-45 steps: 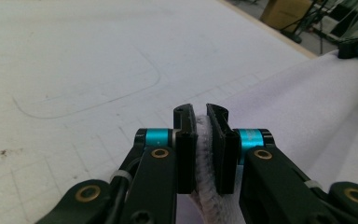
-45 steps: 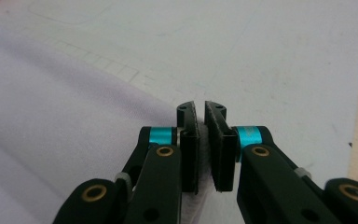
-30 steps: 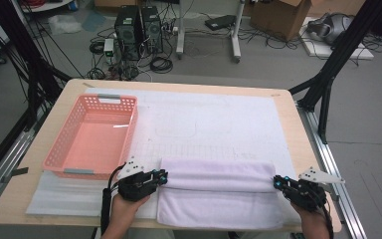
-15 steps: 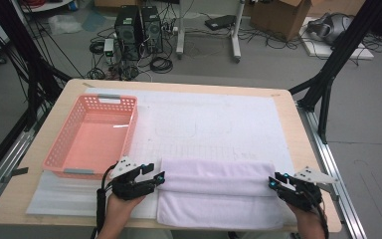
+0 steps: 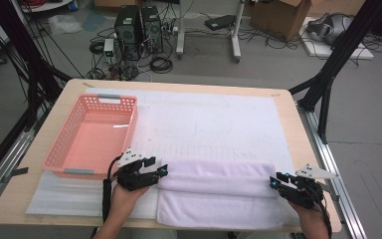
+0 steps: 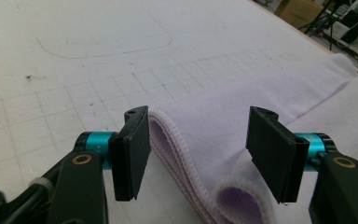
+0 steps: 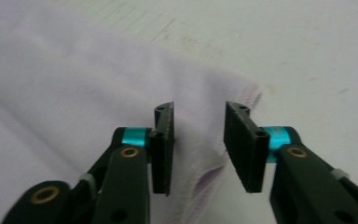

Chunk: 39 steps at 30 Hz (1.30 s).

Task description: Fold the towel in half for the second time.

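The pale lilac folded towel (image 5: pixel 219 191) lies on the white gridded mat (image 5: pixel 214 122) at the near edge of the wooden table (image 5: pixel 288 107), with its far part folded over as a thick roll. Just left of the towel's far left corner stands the pink plastic basket (image 5: pixel 92 137); nothing stands between it and my tools. Beyond the table, black computer cases (image 5: pixel 137 25) and cables lie on the floor.

Compared with one second ago, my left tool (image 5: pixel 160 173) has moved a little to the left, away from the towel end, and the jaws of both tools have just been opening.

Now my left tool (image 6: pixel 198 149) is open wide; the looped end of the towel lies between the jaws, but the pads (image 6: pixel 135 151) do not press it. My right tool (image 7: pixel 198 144) is open about halfway, at the right end of the roll; the hemmed corner lies between its jaws, and I see it loose there, not clamped.
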### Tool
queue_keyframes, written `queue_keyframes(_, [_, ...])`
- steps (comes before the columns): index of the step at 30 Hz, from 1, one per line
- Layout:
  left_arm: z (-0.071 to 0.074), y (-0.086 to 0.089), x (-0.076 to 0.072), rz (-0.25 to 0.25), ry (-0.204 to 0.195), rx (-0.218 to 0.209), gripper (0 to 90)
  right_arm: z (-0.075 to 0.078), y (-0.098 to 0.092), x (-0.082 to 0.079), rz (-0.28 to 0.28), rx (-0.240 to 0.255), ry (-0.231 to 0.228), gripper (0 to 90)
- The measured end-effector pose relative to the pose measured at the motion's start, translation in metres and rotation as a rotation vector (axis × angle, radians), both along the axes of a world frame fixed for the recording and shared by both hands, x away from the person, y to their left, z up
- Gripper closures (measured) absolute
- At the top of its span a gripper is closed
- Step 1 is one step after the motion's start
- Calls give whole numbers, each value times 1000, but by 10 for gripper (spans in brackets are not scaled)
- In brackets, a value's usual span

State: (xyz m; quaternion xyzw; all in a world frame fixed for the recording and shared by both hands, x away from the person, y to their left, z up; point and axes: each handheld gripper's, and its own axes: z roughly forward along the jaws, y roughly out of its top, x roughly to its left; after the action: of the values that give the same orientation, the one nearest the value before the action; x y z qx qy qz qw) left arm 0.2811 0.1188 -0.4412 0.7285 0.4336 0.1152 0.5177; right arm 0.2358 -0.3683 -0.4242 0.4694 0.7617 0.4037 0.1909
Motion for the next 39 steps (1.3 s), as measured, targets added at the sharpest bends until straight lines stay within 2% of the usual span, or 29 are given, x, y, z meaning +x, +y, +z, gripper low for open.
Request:
queue_keyframes(4, [-5, -4, 13, -2, 48, 26, 366, -4, -1, 16, -52, 7, 4, 517])
queue_keyframes(7, [-9, -6, 20, -15, 88, 36, 366, -10, 0, 31, -69, 11, 22, 454])
queue_keyframes(11, [-13, -10, 25, -43, 122, 56, 371, -19, 3, 48, -57, -13, 53, 440])
queue_keyframes(13, [-13, -12, 24, -58, 114, 69, 401, -23, 6, 51, -20, -35, 64, 480])
queue_keyframes(15, [-13, -15, 22, -60, 102, 99, 471, -23, 5, 52, 0, -18, 73, 552])
queue_keyframes(17, [-13, -17, 21, -74, 97, 119, 636, -22, 5, 51, 30, -15, 75, 677])
queue_keyframes(18, [-13, -18, 20, -85, 111, 107, 710, -22, 5, 51, 38, -11, 75, 758])
queue_keyframes(19, [-13, -18, 20, -83, 118, 99, 777, -21, 5, 50, 34, -7, 82, 784])
queue_keyframes(22, [-12, -17, 19, -58, 114, 86, 804, -21, 3, 51, 25, 18, 76, 809])
queue_keyframes(24, [-8, -17, 20, -41, 80, 84, 808, -20, 0, 51, 13, 34, 53, 813])
queue_keyframes(26, [-5, -17, 26, -20, 65, 53, 809, -17, -2, 54, 1, 42, 26, 814])
queue_keyframes(28, [-2, -18, 35, -3, 61, 59, 809, -14, 0, 59, -8, 22, 11, 814])
queue_keyframes(30, [-2, -19, 45, 25, 57, 47, 808, -11, 2, 66, -15, 2, 2, 814])
queue_keyframes(32, [-2, -21, 56, 31, 81, 65, 808, -10, 4, 77, -20, -16, 1, 813])
queue_keyframes(35, [3, -24, 68, 53, 55, 58, 808, -7, 6, 93, -23, -46, 4, 813])
queue_keyframes(39, [6, -25, 90, 69, 66, 59, 806, -4, 4, 113, -52, -21, 19, 811])
